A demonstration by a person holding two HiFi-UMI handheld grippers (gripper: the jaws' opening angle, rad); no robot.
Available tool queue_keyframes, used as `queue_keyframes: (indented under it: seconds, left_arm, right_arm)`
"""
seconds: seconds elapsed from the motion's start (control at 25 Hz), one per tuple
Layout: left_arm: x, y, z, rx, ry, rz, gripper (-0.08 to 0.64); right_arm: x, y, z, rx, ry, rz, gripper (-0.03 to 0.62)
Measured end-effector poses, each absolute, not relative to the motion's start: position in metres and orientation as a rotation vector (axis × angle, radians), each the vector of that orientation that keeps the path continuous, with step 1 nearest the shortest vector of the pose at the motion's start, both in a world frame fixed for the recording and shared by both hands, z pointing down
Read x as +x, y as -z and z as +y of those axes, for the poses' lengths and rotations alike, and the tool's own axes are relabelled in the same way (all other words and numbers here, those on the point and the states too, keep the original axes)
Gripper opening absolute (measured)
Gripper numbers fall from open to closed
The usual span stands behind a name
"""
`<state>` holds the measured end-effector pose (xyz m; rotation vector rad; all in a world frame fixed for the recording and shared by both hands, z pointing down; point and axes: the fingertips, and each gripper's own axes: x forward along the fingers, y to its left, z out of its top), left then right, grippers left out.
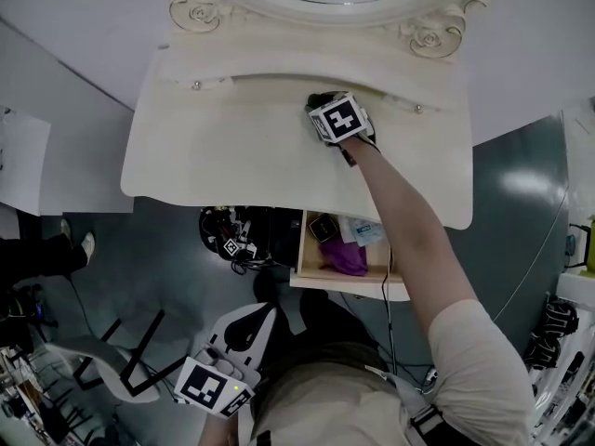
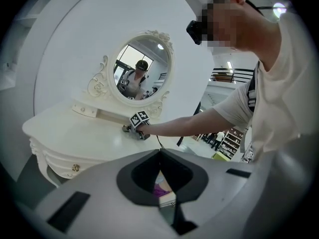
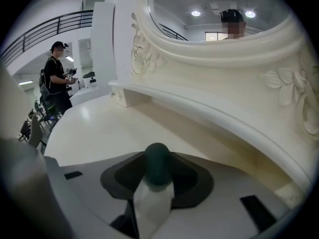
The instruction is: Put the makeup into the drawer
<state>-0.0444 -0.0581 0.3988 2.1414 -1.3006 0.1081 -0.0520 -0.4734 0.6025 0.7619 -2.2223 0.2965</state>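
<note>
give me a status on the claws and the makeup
Left claw shut, empty. Right claw shut on white tube, dark cap, on the vanity top. Drawer open, items inside; nothing seen blocking.

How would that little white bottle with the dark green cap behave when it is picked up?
The bottle looks small and slim, so probably light. Its rounded dark cap and smooth white body may be slippery, so it could slide between the jaws. Laid on the glossy tabletop, it would likely roll; standing, it seems narrow enough to tip.
</note>
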Motion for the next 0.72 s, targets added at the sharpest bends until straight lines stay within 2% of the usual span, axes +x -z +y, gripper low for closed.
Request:
queue_keyframes:
  seconds: [0.04,0.08,0.72]
  left_arm:
    - [-0.046,-0.398,-0.058,2.144,-0.106,-1.300,0.058]
    - [-0.047,-0.395,-0.058,2.148,-0.103,-1.299,0.058]
    - [-0.071,-0.369,-0.046,2.258,-0.082,-1.253,0.058]
  right_arm:
    - [-0.049,-0.603,-0.473,0.779,-0.287,-2.205,0.112]
    - [-0.046,-0.604,-0.472,0.791,-0.280,-2.189,0.070]
    - [-0.035,-0.542,-0.433,0.841,-0.207,-2.254,0.064]
